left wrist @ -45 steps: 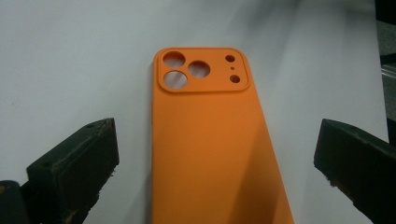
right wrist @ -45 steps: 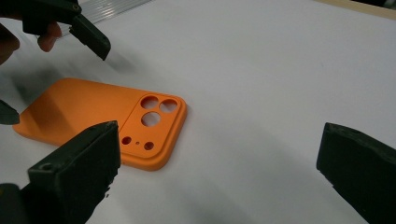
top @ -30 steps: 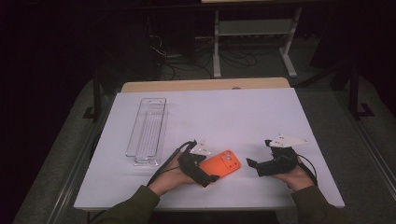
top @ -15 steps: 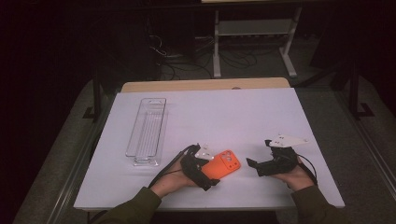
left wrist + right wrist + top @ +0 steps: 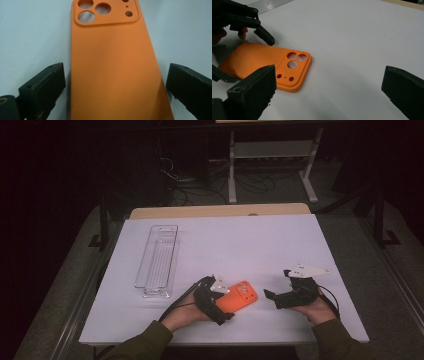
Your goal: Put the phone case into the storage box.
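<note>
Orange silicone, matte and smooth: a phone case [image 5: 115, 67] lies flat on the white table [image 5: 250, 245] with its back up, the raised camera block with its round cut-outs at the end farthest from the left gripper [image 5: 216, 301]. In the left gripper view the case runs lengthwise between the two black jaws, one at each long edge. The jaws have just been closing in on it, yet a thin strip of table shows between each pad and the case's edge, so they are spread around it and not pressing. In the high view the left hand [image 5: 182, 316] rests on the table behind that gripper, its cable trailing toward the near edge.

The right gripper [image 5: 290, 296] sits well apart from the case, on the side of the camera-block end, with its jaws spread wide and only bare table between them. Its own view looks across to the case and the other gripper's jaws beyond it. The right hand [image 5: 316, 309] rests on the table as well.

A clear plastic tray [image 5: 159, 260] lies beyond the left gripper, on the side away from the right one, near but apart from both case and hand
</note>
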Tool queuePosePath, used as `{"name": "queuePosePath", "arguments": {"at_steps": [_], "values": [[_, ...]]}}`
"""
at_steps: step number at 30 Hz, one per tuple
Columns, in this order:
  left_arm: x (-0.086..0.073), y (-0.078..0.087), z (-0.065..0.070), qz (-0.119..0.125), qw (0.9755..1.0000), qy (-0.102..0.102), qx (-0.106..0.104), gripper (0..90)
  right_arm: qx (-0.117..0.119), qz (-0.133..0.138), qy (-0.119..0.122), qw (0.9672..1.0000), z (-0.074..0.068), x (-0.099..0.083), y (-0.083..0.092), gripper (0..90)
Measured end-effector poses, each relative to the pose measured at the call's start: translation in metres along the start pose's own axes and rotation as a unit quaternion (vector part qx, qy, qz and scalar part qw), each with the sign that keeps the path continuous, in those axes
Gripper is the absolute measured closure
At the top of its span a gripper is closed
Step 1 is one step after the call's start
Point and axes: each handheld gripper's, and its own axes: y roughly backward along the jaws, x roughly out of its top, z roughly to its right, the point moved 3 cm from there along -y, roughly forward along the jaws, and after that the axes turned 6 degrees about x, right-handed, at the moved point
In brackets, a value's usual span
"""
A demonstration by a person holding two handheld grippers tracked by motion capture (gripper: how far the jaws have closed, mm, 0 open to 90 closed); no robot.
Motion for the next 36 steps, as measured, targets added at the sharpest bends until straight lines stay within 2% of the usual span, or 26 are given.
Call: {"name": "queuePosePath", "arguments": {"at_steps": [13,16,24,28,36], "values": [[0.0005,0.0022,-0.0004,-0.002,1.0,0.002,0.005,8.6,0.0,0.0,0.0,1.0,0.0003,0.0001,0.0,0.0],[0.0007,0.0021,0.0005,0.004,0.9999,0.008,0.004,10.8,0.001,-0.001,-0.002,1.0,0.0,0.0002,-0.0003,0.0],[-0.0002,0.0038,0.0009,0.004,1.0,0.002,0.004,13.6,0.001,0.0,0.001,1.0,0.0001,0.0007,-0.0011,0.0],[-0.0014,0.0033,0.0018,0.013,0.9999,0.009,0.006,13.9,0.001,0.0,0.002,1.0,-0.0003,0.0007,-0.001,0.0],[-0.0017,0.0041,0.0021,0.011,0.9998,0.009,0.01,14.7,0.003,0.0,0.0,1.0,-0.0002,0.0008,-0.0014,0.0]]}}
